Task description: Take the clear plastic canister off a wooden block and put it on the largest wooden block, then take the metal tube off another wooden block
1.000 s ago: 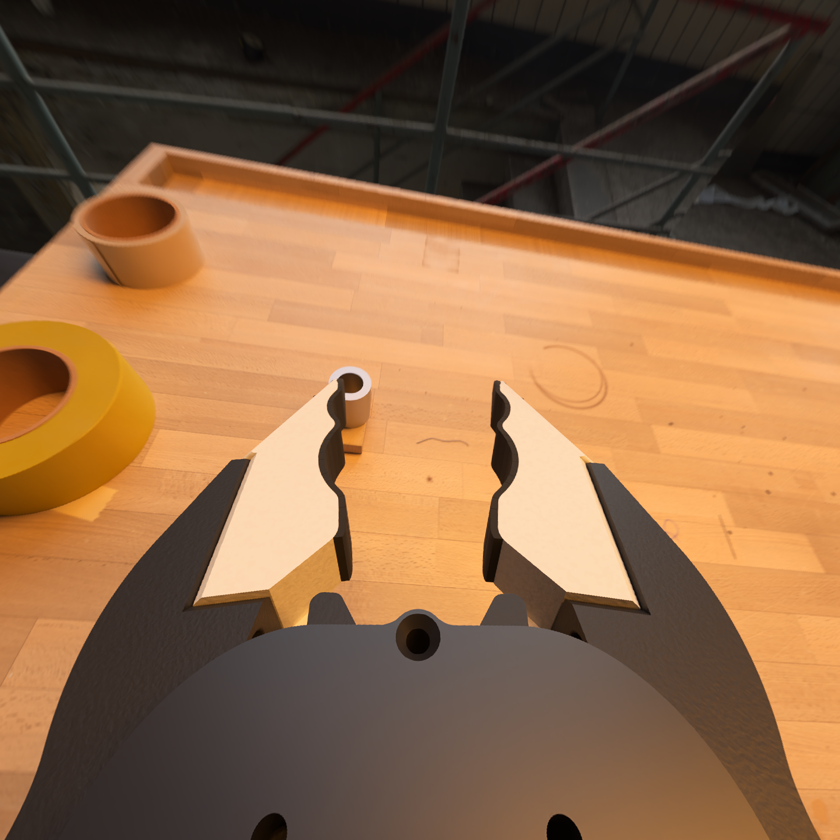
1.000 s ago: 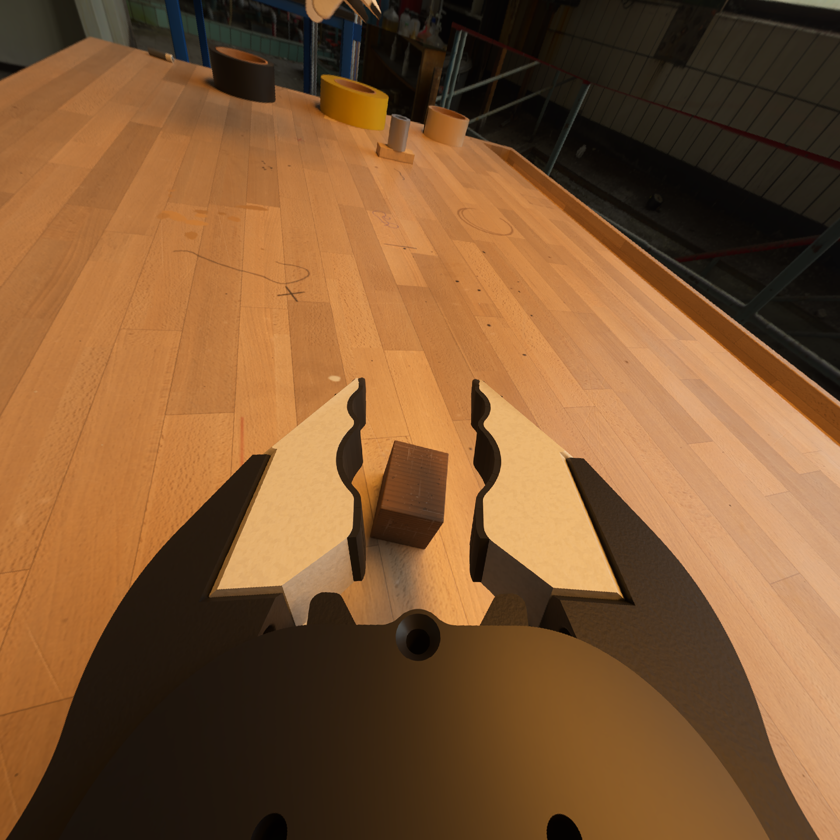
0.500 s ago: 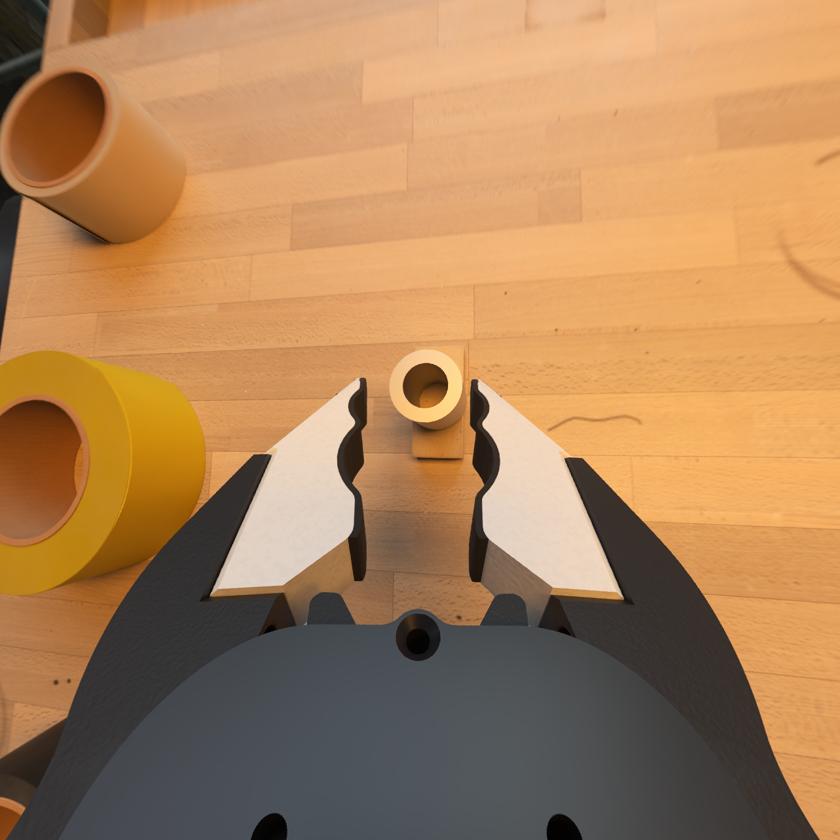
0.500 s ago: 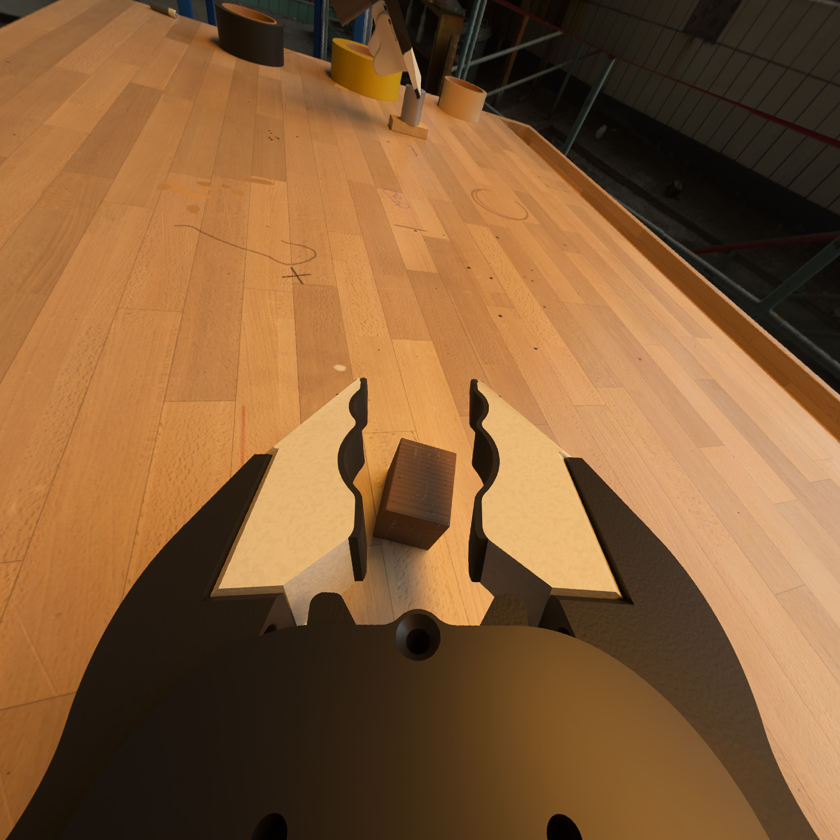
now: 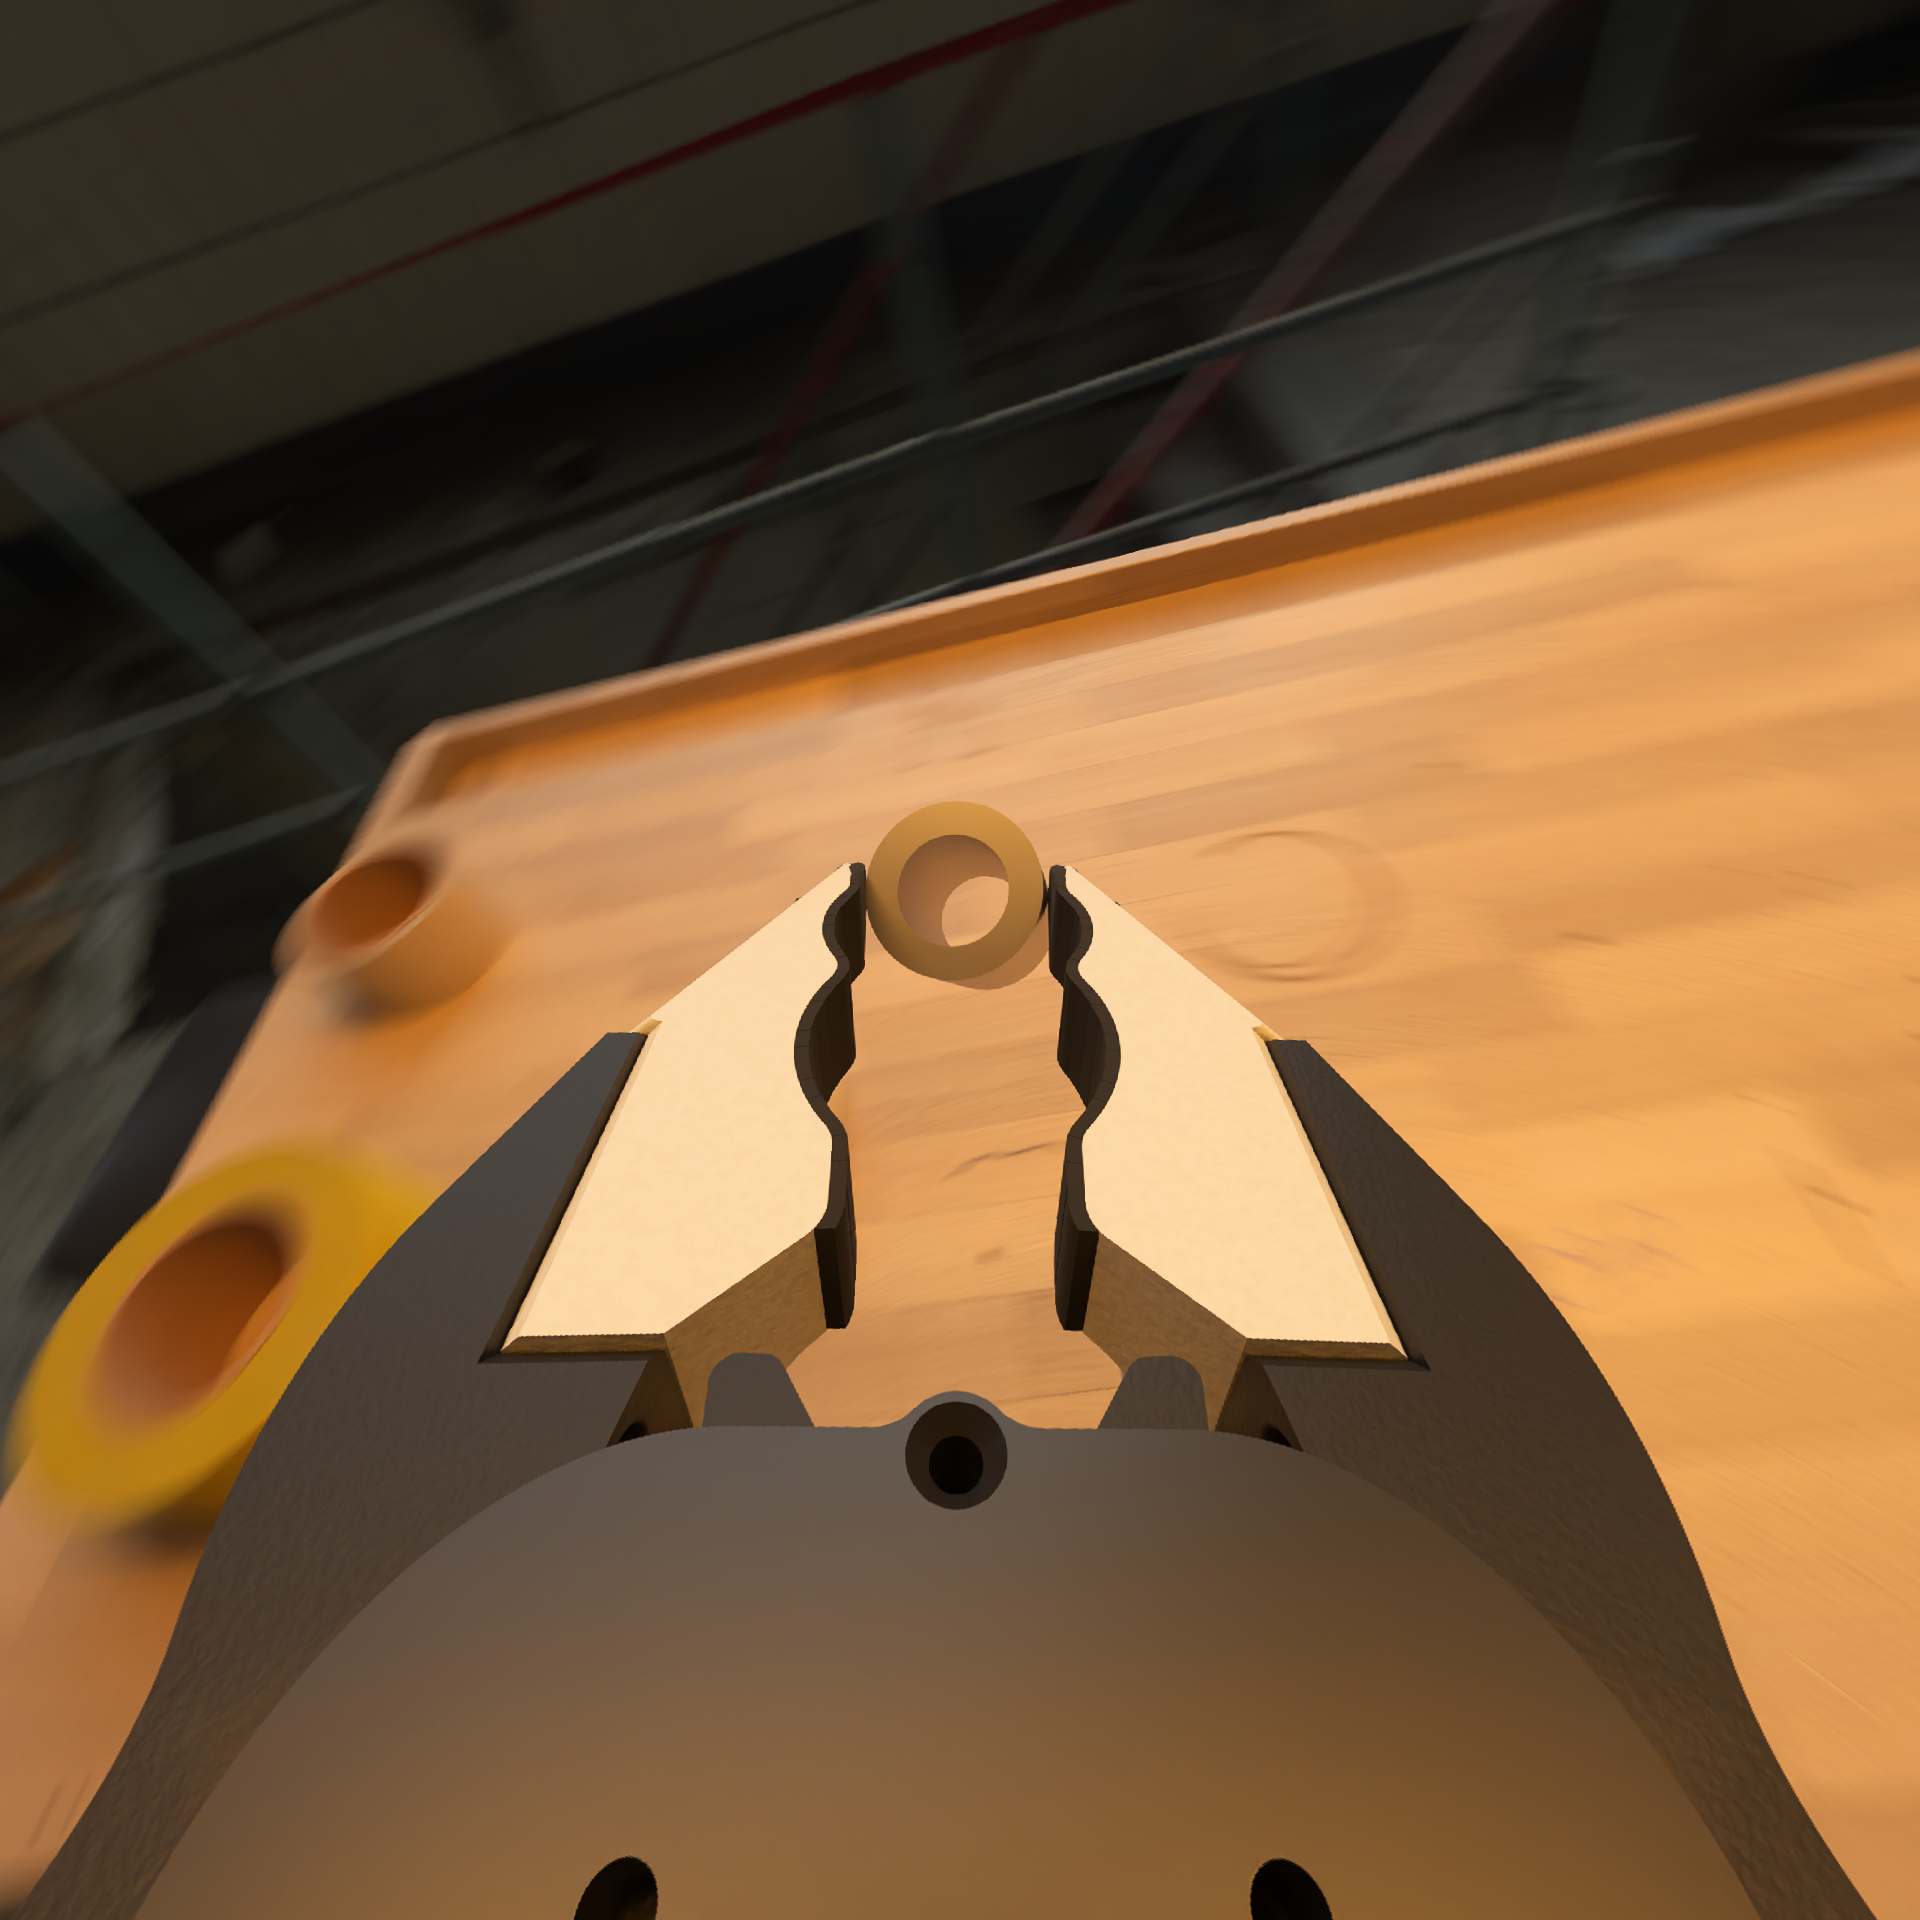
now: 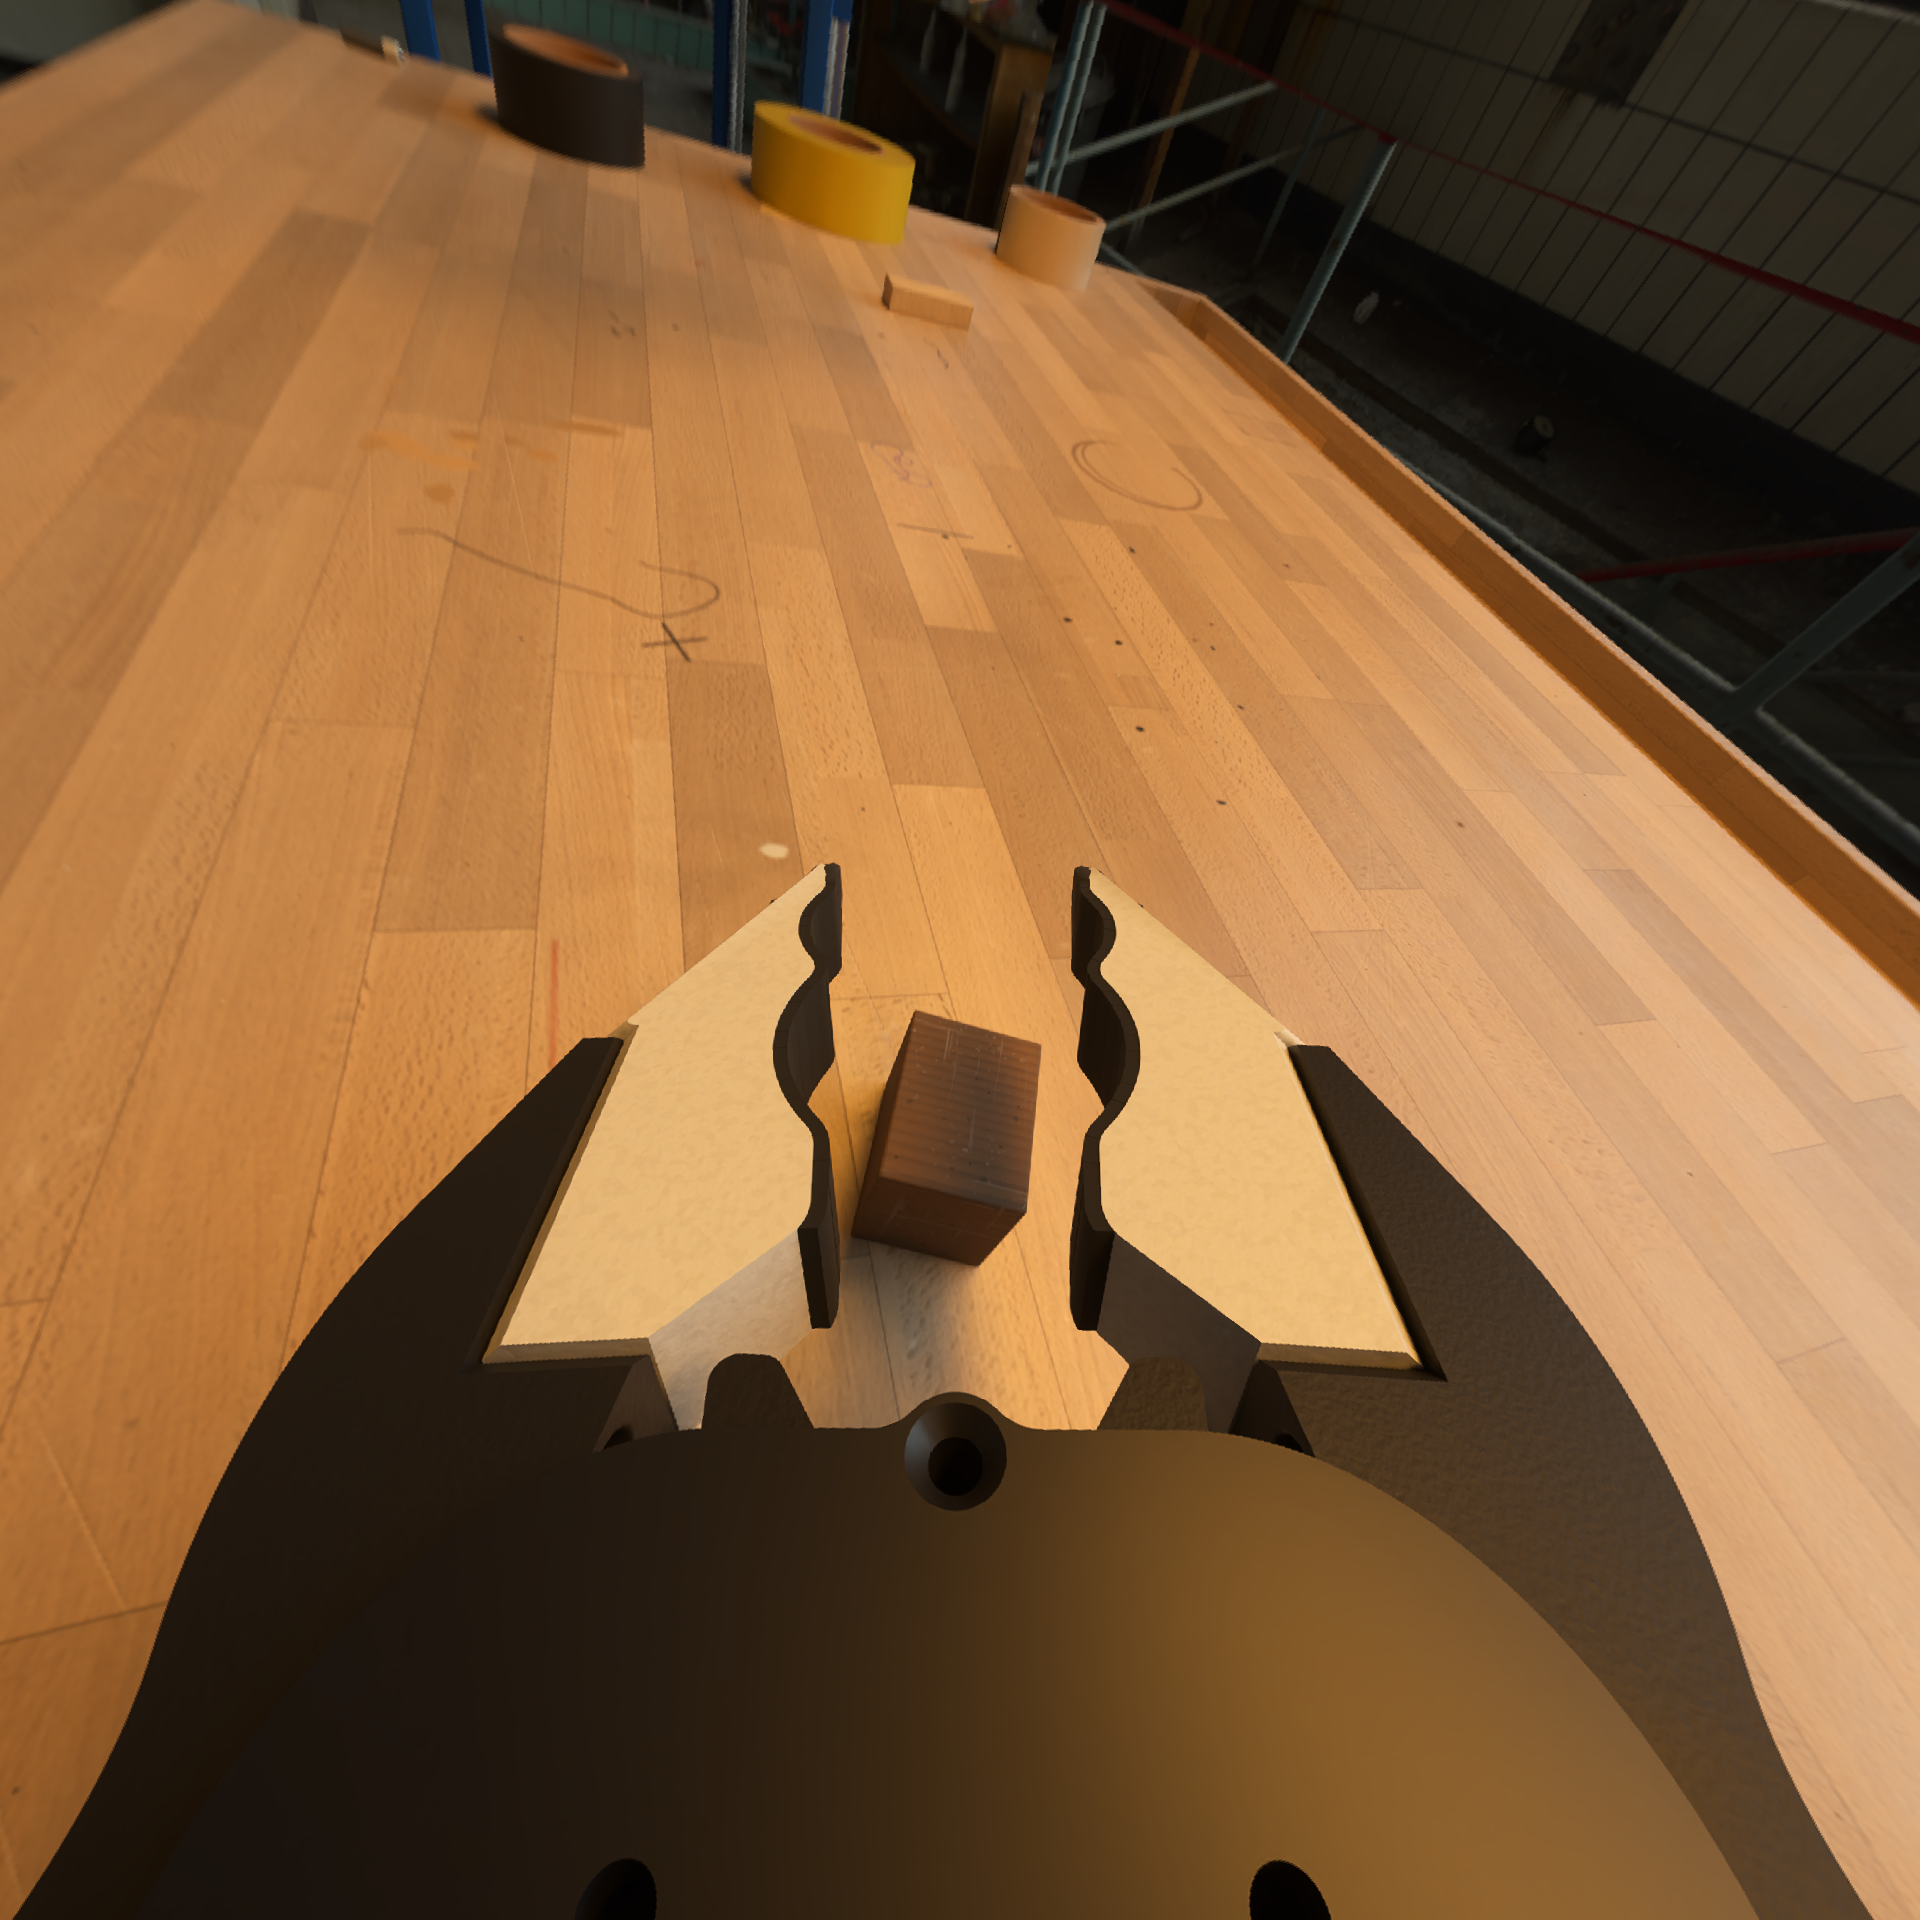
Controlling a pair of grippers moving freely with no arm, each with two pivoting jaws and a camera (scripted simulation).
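Pinching the metal tube [image 5: 956, 894] between its fingertips, upper centre of frame, the left hand-held gripper [image 5: 954, 896] holds it above the worktop [image 5: 1455, 1039], while the right hand-held gripper [image 6: 954, 883] sits spread around a dark wooden block [image 6: 954, 1132].

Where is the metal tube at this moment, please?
In the left wrist view the metal tube sits between the left gripper's fingertips, lifted above the table; its small wooden block stands bare.
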